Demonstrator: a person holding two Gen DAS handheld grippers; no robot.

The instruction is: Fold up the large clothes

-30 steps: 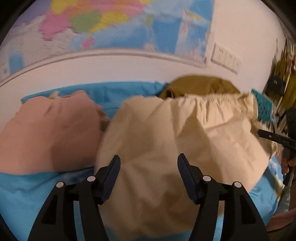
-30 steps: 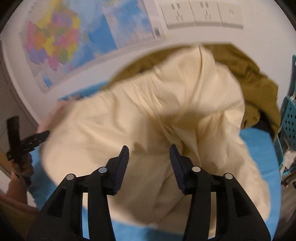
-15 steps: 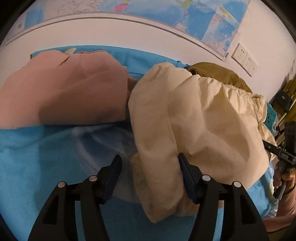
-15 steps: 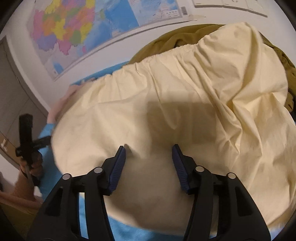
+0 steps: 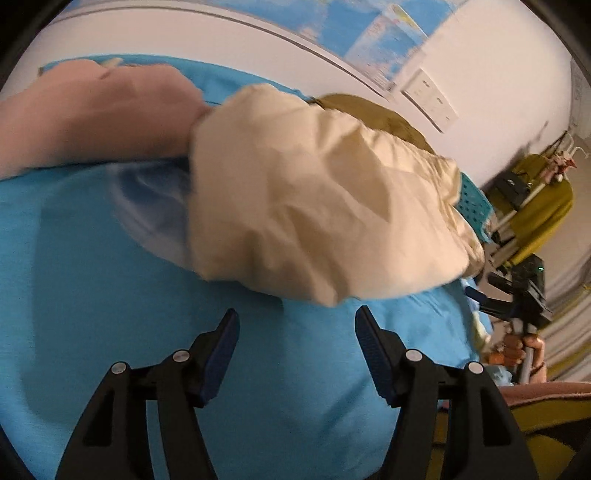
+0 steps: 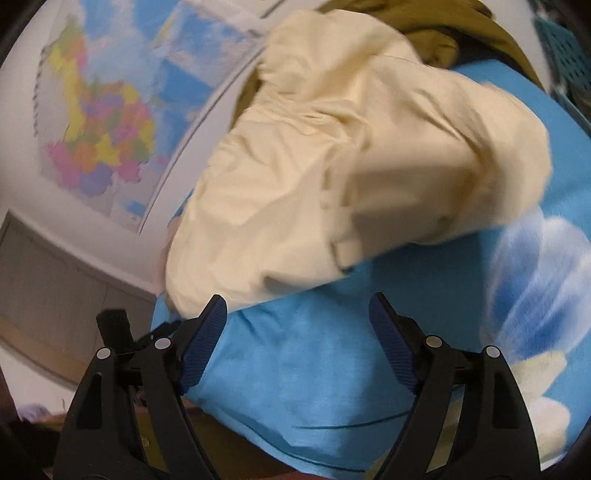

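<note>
A cream garment [image 5: 317, 206] lies bunched on the blue cloth-covered surface [image 5: 110, 295], also seen in the right wrist view [image 6: 351, 158]. My left gripper [image 5: 295, 332] is open and empty, just in front of the garment's near edge. My right gripper [image 6: 297, 317] is open and empty, with its left fingertip [image 6: 212, 314] close to the garment's lower edge. The right gripper also shows at the right edge of the left wrist view [image 5: 517, 299], held by a hand.
A pink garment [image 5: 92, 118] lies to the left of the cream one. An olive garment [image 5: 373, 114] lies behind it by the wall, also visible in the right wrist view [image 6: 436, 33]. A teal basket [image 5: 474, 206] stands at the right. A map [image 6: 99, 122] hangs on the wall.
Both grippers have pulled back from the cream garment, which now lies further from the fingers. More bare blue cloth shows in front of both grippers.
</note>
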